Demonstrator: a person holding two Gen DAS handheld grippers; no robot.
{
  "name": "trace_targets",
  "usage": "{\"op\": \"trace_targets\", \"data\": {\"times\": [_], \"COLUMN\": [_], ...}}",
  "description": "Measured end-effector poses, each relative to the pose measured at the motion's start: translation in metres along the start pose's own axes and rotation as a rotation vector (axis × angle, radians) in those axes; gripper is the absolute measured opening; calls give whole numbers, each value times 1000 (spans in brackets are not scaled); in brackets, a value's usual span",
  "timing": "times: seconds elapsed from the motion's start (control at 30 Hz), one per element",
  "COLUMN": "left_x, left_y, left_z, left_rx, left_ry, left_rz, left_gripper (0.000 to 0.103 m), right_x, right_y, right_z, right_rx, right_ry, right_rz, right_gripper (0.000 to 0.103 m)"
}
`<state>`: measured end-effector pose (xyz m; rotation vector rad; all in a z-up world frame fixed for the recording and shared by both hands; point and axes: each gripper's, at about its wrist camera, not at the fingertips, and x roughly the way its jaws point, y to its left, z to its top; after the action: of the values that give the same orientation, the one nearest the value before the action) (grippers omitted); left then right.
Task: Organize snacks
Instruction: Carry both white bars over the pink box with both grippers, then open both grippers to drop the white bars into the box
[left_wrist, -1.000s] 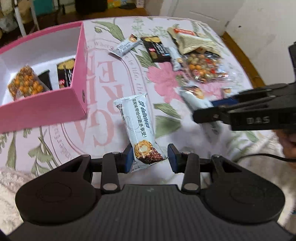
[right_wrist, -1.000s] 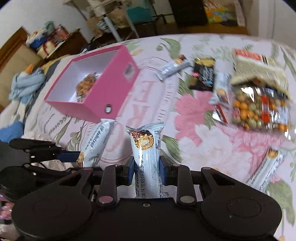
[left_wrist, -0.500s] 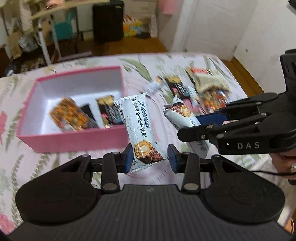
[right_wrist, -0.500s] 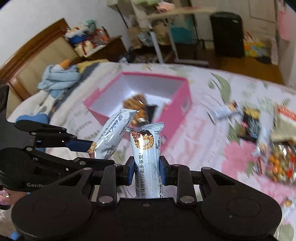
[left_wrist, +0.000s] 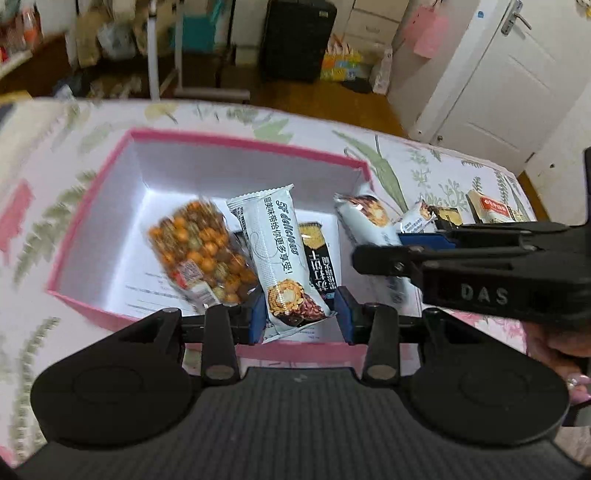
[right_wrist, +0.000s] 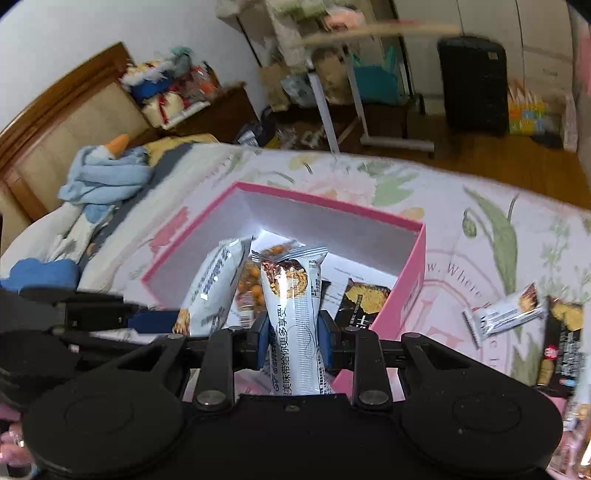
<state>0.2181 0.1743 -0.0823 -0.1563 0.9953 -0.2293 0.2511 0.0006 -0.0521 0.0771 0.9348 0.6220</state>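
While both grippers hang above the pink box (left_wrist: 207, 142), each one holds a pale blue snack bar. The left gripper (left_wrist: 300, 316) has its blue pads pressed on the lower end of its snack bar (left_wrist: 279, 251), which stands up and leans a little to the left over the inside of the box. The right gripper (right_wrist: 294, 338) is closed around the middle of the second snack bar (right_wrist: 295, 306); this bar points upward, with its printed end over the near wall of the box.

In the left view the right gripper comes in from the right side, and its bar sits at the right wall of the box. Inside the box lie a clear bag of orange and green nuts (left_wrist: 201, 254) and a black packet (left_wrist: 319, 266) with yellow print, both flat on the white floor, side by side.

The box rests on a flowered cloth (right_wrist: 480, 258). To the right of the box, on the cloth, lie another small pale bar (right_wrist: 504, 314) and a black packet (right_wrist: 565, 332), a little apart from the box wall.
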Motion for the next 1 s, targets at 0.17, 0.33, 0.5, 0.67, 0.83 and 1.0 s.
{"op": "trace_targets", "data": {"times": [0.17,0.33,0.5,0.67,0.83,1.0], "left_x": [34,58,47,16,-24,-46], "left_y": [12,17,7,-4,-29,-53], "left_z": [-1,-4,-8,-9,-13,-18], "left_rx": [-22,-100,-43,-9,94,133], "left_ry": [16,32,15,8,-35,12], "left_rz": [-32,-49,-43,-78,-67,-98], "left_gripper": [39,43,50,51,51,51], "right_x": [34,50,34,-18,-80,-134], "right_y": [-10,-5,-8,-6,-8,-31], "right_z": [8,8,3,-6,-21,-45], "right_rx": [46,21,16,40,11,66], "right_ry": [41,66,36,23,65,73], "right_rz": [2,-39,-60,-24,-99,-143], "right_gripper": [32,36,40,40,44,44]}}
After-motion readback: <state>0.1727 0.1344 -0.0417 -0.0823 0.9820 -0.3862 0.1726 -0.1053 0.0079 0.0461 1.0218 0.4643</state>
